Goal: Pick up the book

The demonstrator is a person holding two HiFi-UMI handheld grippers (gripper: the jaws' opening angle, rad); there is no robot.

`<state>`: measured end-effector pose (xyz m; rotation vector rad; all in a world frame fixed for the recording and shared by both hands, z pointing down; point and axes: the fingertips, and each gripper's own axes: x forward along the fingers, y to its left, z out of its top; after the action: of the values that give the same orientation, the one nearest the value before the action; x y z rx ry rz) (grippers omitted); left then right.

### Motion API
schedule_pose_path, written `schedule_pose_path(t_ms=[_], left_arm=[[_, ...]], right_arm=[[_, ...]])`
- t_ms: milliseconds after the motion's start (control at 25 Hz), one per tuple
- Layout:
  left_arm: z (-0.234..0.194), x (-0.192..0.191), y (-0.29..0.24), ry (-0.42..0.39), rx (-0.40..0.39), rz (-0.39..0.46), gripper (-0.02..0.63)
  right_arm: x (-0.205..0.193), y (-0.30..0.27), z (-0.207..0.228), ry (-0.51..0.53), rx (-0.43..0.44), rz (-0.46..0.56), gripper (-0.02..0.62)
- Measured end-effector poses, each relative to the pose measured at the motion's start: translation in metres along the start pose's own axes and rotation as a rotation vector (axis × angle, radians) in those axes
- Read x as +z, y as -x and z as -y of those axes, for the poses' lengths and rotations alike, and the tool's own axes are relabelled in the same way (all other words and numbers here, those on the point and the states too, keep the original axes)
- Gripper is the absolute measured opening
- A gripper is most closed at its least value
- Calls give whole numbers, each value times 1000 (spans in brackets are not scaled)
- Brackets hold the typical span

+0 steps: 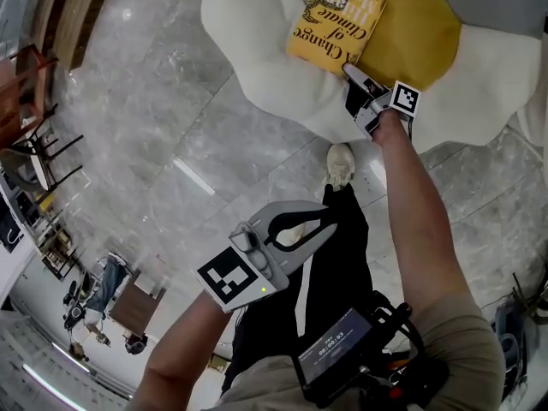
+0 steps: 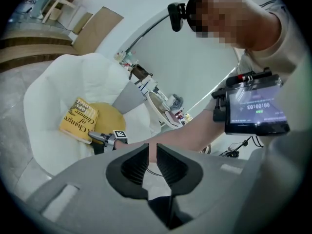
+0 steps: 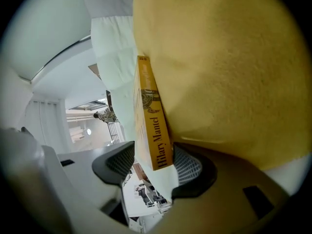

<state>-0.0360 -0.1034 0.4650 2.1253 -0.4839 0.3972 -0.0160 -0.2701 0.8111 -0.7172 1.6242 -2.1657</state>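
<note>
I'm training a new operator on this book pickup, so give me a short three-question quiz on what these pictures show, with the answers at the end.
1. True or false: the right gripper is clamped tight on the book.
2. Where is the book? A) on the bare floor; B) against a yellow cushion on a white seat; C) on a wooden shelf.
3. Fill in: the spine seen in the right gripper view reads "Hilary ____".
Key: 1, false: the jaws stand apart with the book's edge between them. 2, B. 3, Mantel.
</note>
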Motion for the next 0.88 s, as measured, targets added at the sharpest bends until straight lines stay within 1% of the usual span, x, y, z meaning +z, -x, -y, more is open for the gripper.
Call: schedule_pose_path(t_ms=[160,240,320,480,680,800,880], left_arm=[[0,-9,0,8,4,4,43],[-2,-11,2,15,13,8,43],[-3,-14,5,19,19,9,43],[1,-22,6,20,19,10,43],[-3,-25,-2,7,11,19,43],[-6,-18,1,-12,13,31,43],[0,-3,15,-20,7,40,43]], right_arm=[[-1,-5,6,-23,6,10,250],[1,-8,6,-28,14,25,236],[5,-13,3,-6,18,35,219],[4,-19,-9,59,17,35,208],[5,-13,-12,123,12,45,166],[3,-10,-14,134,-18,50,153],[-1,-6,-29,136,-47,54,150]])
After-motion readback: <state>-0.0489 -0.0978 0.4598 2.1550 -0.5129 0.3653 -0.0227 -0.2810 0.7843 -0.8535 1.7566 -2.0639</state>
